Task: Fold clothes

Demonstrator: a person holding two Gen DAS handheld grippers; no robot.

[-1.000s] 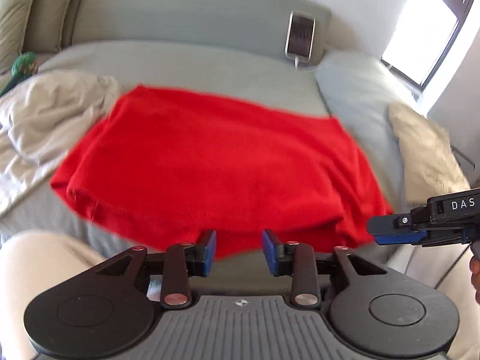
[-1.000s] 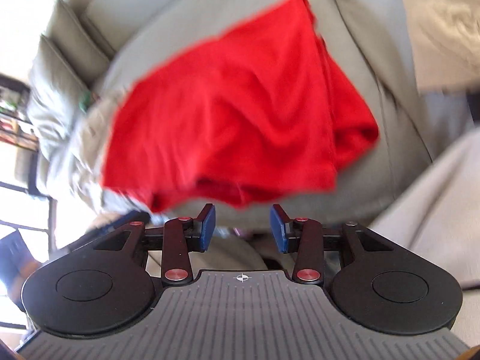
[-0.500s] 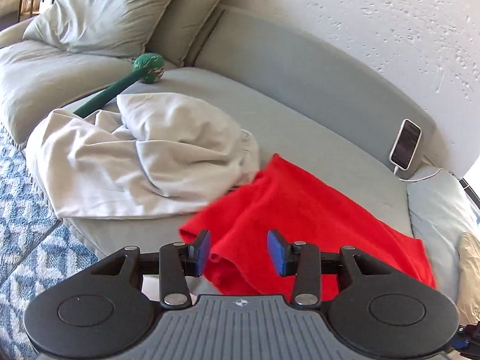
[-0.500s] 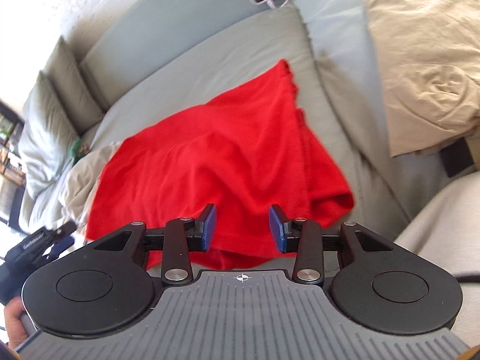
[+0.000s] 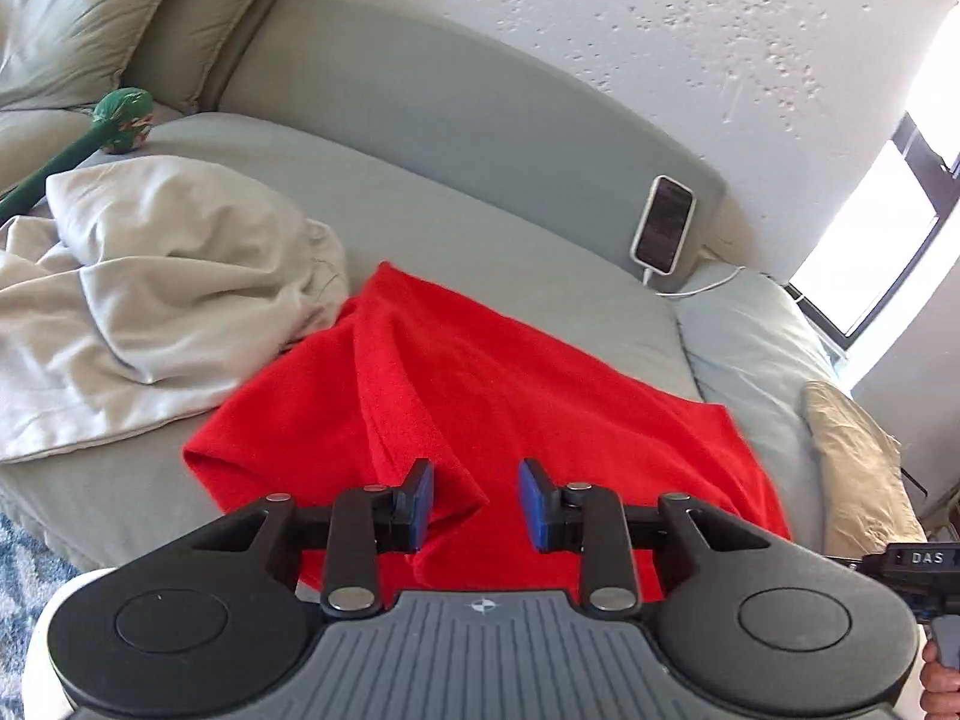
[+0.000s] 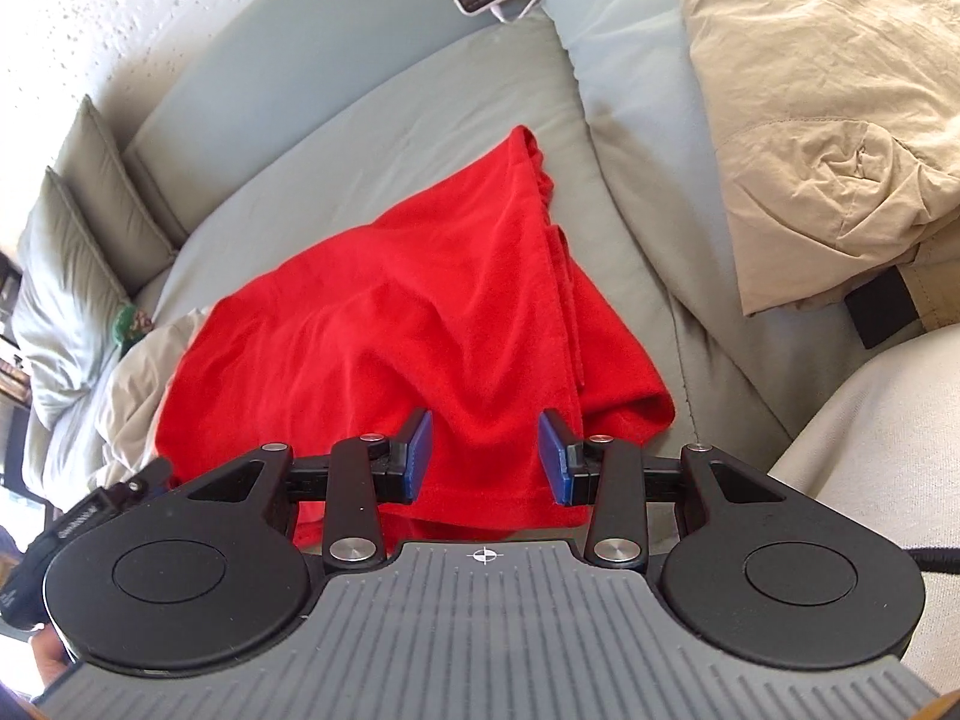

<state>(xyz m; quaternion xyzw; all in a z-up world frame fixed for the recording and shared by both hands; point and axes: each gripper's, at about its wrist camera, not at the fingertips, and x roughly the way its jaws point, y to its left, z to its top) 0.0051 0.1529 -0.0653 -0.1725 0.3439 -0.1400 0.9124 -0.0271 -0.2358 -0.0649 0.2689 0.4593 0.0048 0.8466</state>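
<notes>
A red garment [image 5: 492, 396] lies loosely folded on the grey sofa seat [image 5: 456, 228], its near edge hanging over the front. My left gripper [image 5: 477, 504] hovers over the garment's near left corner. Its jaws are closing, a fold of red cloth shows in the gap, and the pads do not press on it. My right gripper [image 6: 486, 453] stands open above the near right edge of the red garment [image 6: 390, 324], with cloth below the gap and nothing gripped. The right gripper's tip [image 5: 918, 564] shows at the left view's far right.
A crumpled pale cloth [image 5: 150, 300] lies left of the garment, with a green toy [image 5: 123, 120] behind it. A phone [image 5: 663, 225] on a cable leans on the backrest. A beige garment [image 6: 810, 120] covers the right cushion. Pillows [image 5: 90, 12] sit far left.
The left view swung left toward the pale cloth, then partly back onto the garment's left corner, and its jaws narrowed. The right gripper closed in on the garment's near right edge.
</notes>
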